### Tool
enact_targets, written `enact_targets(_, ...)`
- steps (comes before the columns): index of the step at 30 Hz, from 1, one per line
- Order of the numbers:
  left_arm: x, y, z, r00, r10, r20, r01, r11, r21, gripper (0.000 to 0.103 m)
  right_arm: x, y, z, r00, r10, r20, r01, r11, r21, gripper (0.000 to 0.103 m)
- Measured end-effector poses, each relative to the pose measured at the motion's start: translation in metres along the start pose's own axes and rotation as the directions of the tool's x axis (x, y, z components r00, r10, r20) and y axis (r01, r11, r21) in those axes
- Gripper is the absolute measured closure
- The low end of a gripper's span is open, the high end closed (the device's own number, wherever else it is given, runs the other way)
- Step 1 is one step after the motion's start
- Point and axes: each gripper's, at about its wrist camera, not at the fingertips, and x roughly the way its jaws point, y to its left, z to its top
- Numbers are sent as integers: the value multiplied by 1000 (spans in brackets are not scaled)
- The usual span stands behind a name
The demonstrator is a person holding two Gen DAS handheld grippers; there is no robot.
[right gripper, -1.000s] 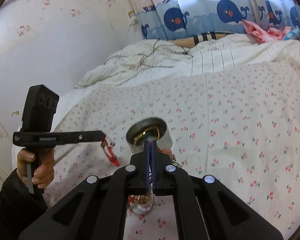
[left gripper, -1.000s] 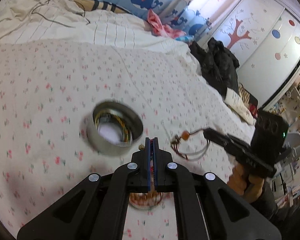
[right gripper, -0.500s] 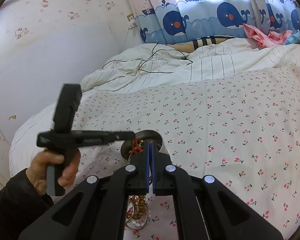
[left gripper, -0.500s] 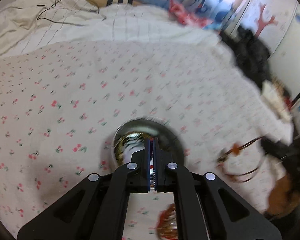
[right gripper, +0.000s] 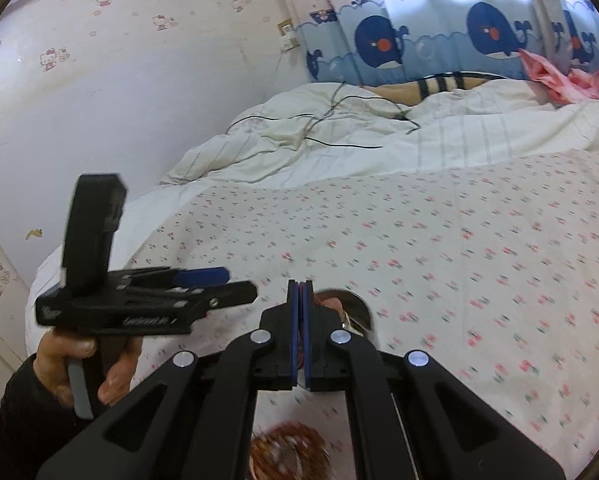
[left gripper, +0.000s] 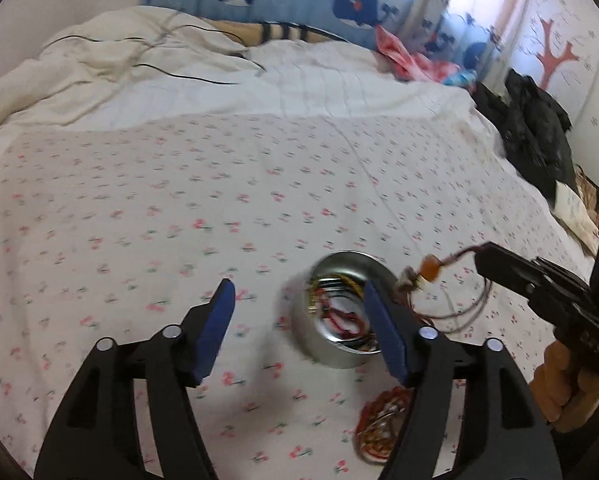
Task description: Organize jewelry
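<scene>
A round metal tin (left gripper: 341,344) stands on the cherry-print bedspread (left gripper: 179,208) with gold and red pieces inside. In the left wrist view my left gripper (left gripper: 299,308) hovers beside and above the tin, its jaws opening with nothing between the blue pads (left gripper: 215,328). My right gripper (left gripper: 481,258) is shut on a red cord necklace (left gripper: 459,312) with an orange bead, which dangles just right of the tin. In the right wrist view my right gripper (right gripper: 301,292) hides most of the tin (right gripper: 355,306), and my left gripper (right gripper: 239,284) is at the left. A red beaded bracelet (left gripper: 379,428) lies in front of the tin.
A rumpled white duvet (left gripper: 139,68) with a black cable lies at the head of the bed. Pink clothes (left gripper: 411,64) and a black garment (left gripper: 539,136) sit along the far right edge. A wall (right gripper: 119,100) runs along the bed's left side.
My left gripper, shut on a red piece a second ago, swung over the tin and opened; red cord now lies in the tin. My right gripper carried its necklace closer to the tin.
</scene>
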Motion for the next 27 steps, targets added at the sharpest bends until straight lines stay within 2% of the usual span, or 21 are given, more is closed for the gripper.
enact_targets(3, -4, 13, 2, 1000, 25, 9, -25, 999, -41, 29, 27, -1, -1, 998, -21, -59, 22, 1000, 3, 100)
enact_targets(5, -3, 22, 2, 1000, 14, 1, -14, 997, -82, 26, 53, -7, -9, 982, -106, -157, 106, 994, -11, 100)
enact_targets(6, -1, 22, 2, 1000, 12, -4, -12, 996, -86, 25, 59, -9, -12, 975, -133, -179, 132, 991, -18, 100)
enact_targets(8, 0, 22, 1, 1000, 23, -18, -24, 997, -78, 23, 60, -17, -20, 966, -169, -197, 172, 985, -5, 100)
enact_targets(10, 3, 17, -1, 998, 41, -37, -43, 998, -45, 22, 42, -22, -22, 971, -167, -172, 174, 985, 22, 98)
enact_targets(11, 4, 13, -3, 997, 51, -51, -52, 999, -14, 21, 33, -23, -22, 973, -169, -159, 175, 984, 29, 83)
enact_targets(12, 4, 9, -7, 997, 54, -62, -53, 998, 17, 21, 22, -22, -24, 975, -171, -140, 178, 983, 40, 60)
enact_targets(13, 3, 5, -12, 996, 50, -72, -46, 998, 46, 21, 5, -22, -27, 980, -166, -113, 173, 983, 58, 54)
enact_targets(16, 3, -7, -41, 993, 26, -115, -12, 993, 121, 21, -29, -20, -46, 983, -141, -114, 149, 986, 68, 54)
enact_targets(19, 11, -13, -63, 984, 9, -176, 14, 991, 130, 21, -49, -14, -74, 978, -151, -145, 159, 986, 45, 54)
enact_targets(21, 16, -26, -76, 977, 3, -214, 34, 985, 169, 21, -52, -10, -86, 973, -162, -165, 172, 984, 45, 54)
enact_targets(24, 21, -43, -85, 974, 8, -224, 51, 966, 254, 21, -50, -4, -87, 974, -154, -164, 161, 987, 29, 54)
enact_targets(27, 25, -52, -93, 971, 9, -239, 63, 954, 292, 21, -45, -3, -89, 973, -156, -169, 162, 987, 22, 54)
